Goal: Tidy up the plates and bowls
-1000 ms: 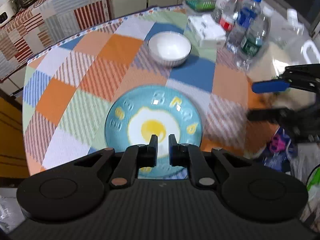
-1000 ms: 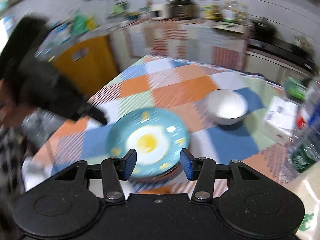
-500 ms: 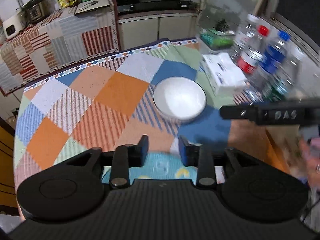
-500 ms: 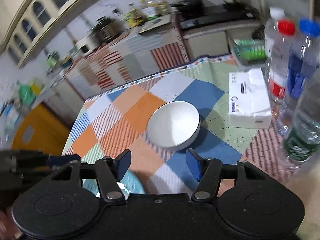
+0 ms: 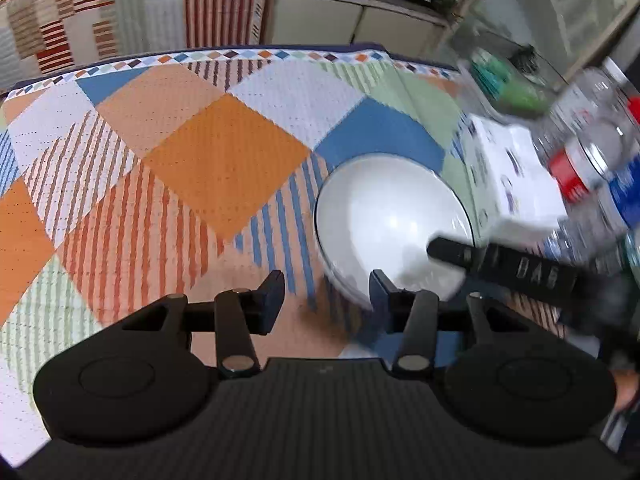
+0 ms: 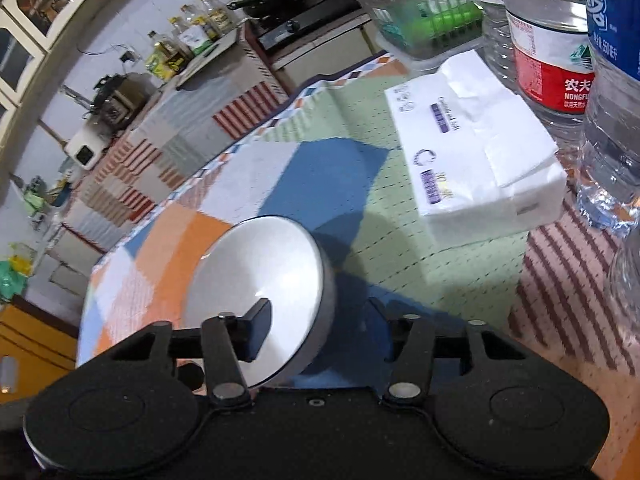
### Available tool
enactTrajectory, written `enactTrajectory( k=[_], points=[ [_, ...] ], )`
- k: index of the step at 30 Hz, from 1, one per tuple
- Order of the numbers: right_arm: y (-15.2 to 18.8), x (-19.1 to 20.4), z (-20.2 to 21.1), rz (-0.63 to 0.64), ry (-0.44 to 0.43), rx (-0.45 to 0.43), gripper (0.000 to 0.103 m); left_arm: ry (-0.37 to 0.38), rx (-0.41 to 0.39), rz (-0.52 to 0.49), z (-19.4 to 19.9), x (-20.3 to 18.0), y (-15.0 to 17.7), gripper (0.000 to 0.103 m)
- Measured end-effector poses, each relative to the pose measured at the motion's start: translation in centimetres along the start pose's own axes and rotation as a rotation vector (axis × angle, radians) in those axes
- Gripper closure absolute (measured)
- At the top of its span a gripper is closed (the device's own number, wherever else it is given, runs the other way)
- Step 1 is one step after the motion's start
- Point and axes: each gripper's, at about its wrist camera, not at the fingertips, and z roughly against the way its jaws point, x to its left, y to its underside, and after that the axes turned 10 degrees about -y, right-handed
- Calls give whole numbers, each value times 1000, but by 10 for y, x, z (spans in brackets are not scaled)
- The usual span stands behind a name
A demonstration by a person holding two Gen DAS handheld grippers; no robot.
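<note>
The right claw [image 6: 320,322] straddles the near rim of the round white ceramic bowl [image 6: 260,280], fingers apart, one inside. The bowl sits toward the tabletop's [image 5: 216,160] right edge, beside a white tissue pack [image 6: 480,152]. The left claw [image 5: 326,292] gapes, empty.

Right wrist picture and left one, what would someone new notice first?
The white bowl sits at the centre, with the right gripper straddling its rim, one of the fingers inside. Beside it lie a white tissue pack and water bottles, all on a bright checked tablecloth.
</note>
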Motion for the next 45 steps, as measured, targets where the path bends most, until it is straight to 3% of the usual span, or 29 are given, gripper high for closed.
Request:
enactTrajectory(
  k=[2,5,6,8,9,10,12,20,25,40,45],
  points=[
    [1,-6,-4,5,0,8,62,-8,-7,-2,-7,-7,-3,57],
    [3,-12,-5,17,-31,4,66,-1,-5,-16,-14,-14,-6,61],
    [3,-12,-6,32,-31,2,66,-6,1,-20,-17,-17,-5,70],
    [3,-8,-7,70,-19,0,69,-39,-9,-22,-20,-21,-3,79],
    [2,-6,-9,89,-18,3,77,-52,-23,-23,-21,-21,-1,82],
    [1,-5,-10,109,-21,13,84,-44,-26,-20,-20,-20,-1,82],
    [0,1,-12,155,21,29,86,-34,2,-13,-23,-18,1,83],
    [7,-5,1,93,-37,60,87,-29,14,-39,-4,-11,9,87],
    [17,0,17,59,-49,89,88,4,-24,-58,21,-5,21,87],
    [51,41,76,152,-54,115,88,48,-46,-84,84,17,67,87],
    [63,57,102,191,-68,131,87,60,-75,-139,116,25,87,87]
  ],
)
